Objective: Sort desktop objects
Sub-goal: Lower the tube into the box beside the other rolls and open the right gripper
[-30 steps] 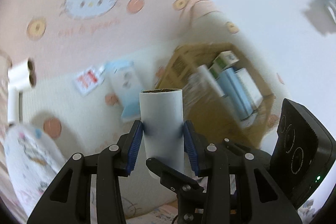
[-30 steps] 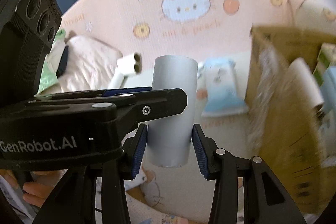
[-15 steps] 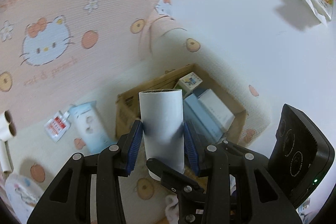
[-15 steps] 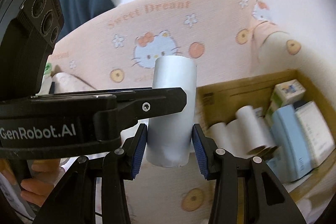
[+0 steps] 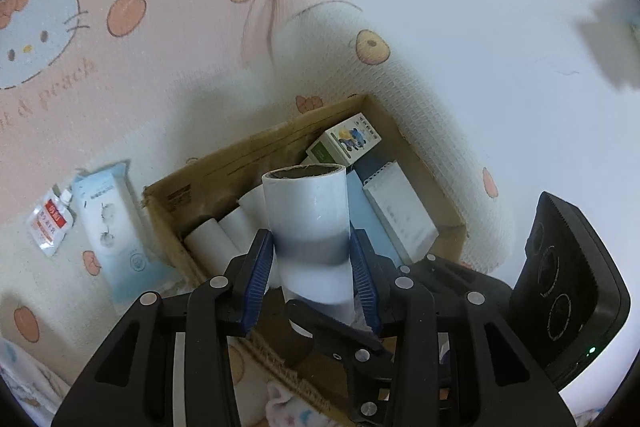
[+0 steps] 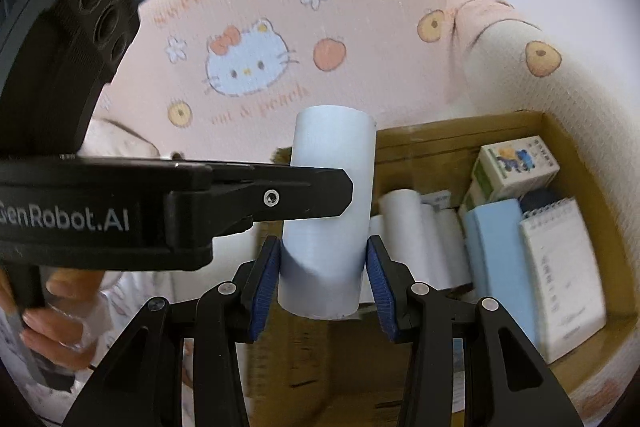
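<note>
Both your left gripper [image 5: 314,277] and right gripper [image 6: 326,277] are clamped on one white roll [image 5: 310,227], held upright above the cardboard box [image 6: 568,155]. That double grip steadies it for placing beside the rolls [image 6: 424,239] already boxed.

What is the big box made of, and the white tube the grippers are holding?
The box looks like plain brown cardboard, matte, with a rough edge. The white tube seems to be smooth, slightly shiny white paper or film wound on a brown cardboard core, which shows at its open top end.
</note>
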